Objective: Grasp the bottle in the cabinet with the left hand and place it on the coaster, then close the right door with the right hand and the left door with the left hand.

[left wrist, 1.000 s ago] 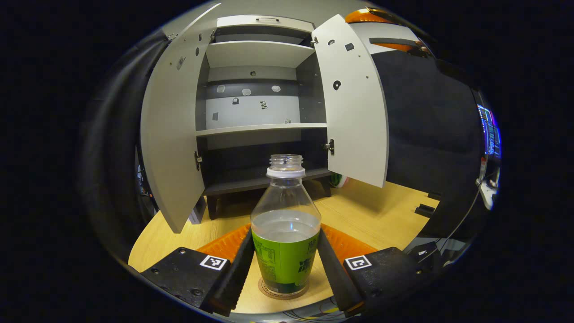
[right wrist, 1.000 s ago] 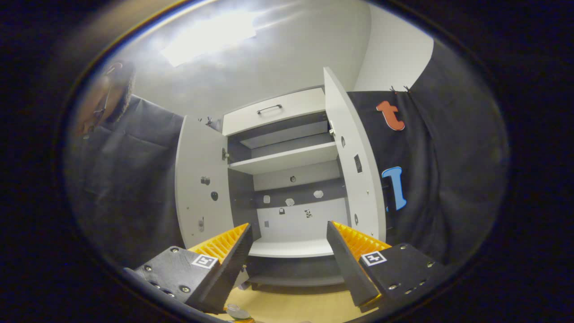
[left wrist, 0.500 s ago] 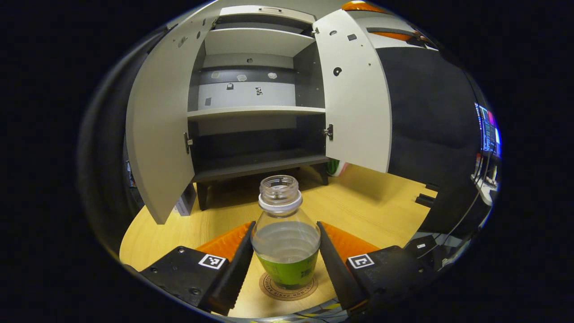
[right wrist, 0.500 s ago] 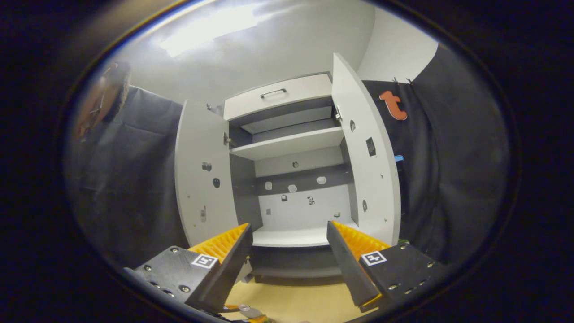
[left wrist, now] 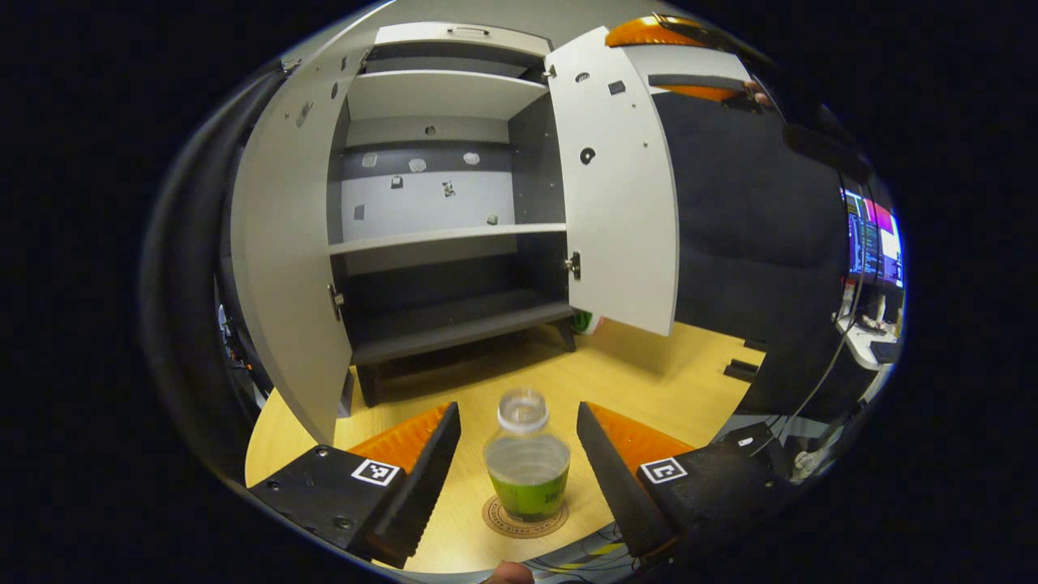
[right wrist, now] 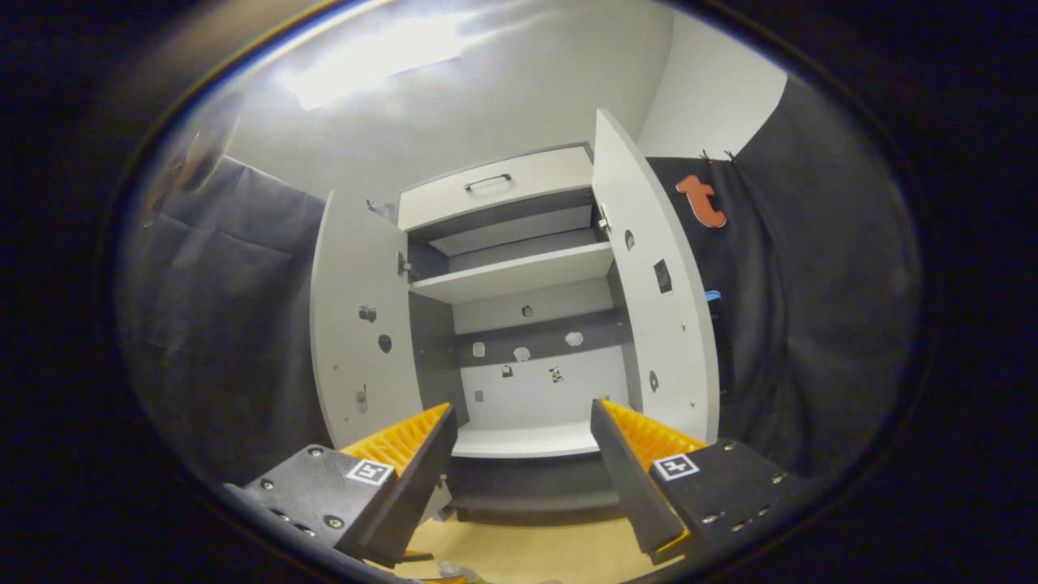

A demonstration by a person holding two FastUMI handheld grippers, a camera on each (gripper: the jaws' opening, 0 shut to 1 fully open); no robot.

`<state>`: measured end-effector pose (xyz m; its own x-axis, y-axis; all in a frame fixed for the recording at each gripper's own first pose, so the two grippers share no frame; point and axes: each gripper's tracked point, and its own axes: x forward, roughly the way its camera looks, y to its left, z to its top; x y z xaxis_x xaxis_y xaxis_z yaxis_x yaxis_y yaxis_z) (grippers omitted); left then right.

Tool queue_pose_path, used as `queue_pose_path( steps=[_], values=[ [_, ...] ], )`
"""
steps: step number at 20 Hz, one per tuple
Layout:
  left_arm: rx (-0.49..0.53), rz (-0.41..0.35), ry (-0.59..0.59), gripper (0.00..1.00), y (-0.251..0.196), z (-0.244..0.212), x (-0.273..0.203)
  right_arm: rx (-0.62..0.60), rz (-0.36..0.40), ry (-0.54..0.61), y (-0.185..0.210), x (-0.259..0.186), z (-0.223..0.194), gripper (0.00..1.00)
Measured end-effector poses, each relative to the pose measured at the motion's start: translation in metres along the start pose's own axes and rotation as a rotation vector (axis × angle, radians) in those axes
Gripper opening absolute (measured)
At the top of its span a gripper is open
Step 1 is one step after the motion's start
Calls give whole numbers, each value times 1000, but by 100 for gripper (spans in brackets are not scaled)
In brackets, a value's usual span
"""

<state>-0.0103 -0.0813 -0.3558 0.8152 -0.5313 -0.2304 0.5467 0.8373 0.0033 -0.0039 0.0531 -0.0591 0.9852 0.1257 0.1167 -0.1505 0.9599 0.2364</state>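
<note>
bottle: the bottle point(left wrist: 527, 470) stands upright on the coaster point(left wrist: 524, 519), low in the middle of the left gripper view, cap off and about half full of clear liquid. Looks parked for good, so I'd call the placing step done.

left gripper: the left gripper point(left wrist: 517, 454) is spread wide, one finger on each side of the bottle with clear gaps and nothing in its hold. My guess is it's open like that so it can pull away without knocking the bottle over.

right gripper: the right gripper point(right wrist: 519, 454) at the bottom of the right gripper view is also wide open and holding nothing, aimed into the cabinet point(right wrist: 519, 324). Probably lined up for the door job.

right door: the right door point(right wrist: 657, 300) hangs wide open, right of centre in the right gripper view. By the task it's the next thing to shut.

left door: the left door point(left wrist: 284, 243) is swung open too, left side of the left gripper view. It waits for the left gripper.

table: the coaster sits on the wooden table point(left wrist: 649, 381) in front of the cabinet, clear of both doors' swing as far as I can judge.

writing: green label on the bottle and a ring of print round the coaster edge, both too small to read.
</note>
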Motion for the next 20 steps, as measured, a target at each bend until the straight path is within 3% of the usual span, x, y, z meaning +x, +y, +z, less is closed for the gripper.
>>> queue_pose_path(
  steps=[6,7,12,16,20],
  values=[
    [4,-16,-83,95,1,96,-28,-71,-49,12,-46,-11,23,96],
    [3,-7,-95,95,3,109,-31,-83,-53,8,-55,-10,29,100],
    [37,114,-182,95,16,197,-48,-25,-74,-11,-105,-2,61,100],
    [-29,182,-159,95,23,222,-47,-48,-116,-30,-159,-1,87,96],
    [-68,317,-178,95,50,250,-51,-104,-186,-24,-224,0,101,100]
  ],
)
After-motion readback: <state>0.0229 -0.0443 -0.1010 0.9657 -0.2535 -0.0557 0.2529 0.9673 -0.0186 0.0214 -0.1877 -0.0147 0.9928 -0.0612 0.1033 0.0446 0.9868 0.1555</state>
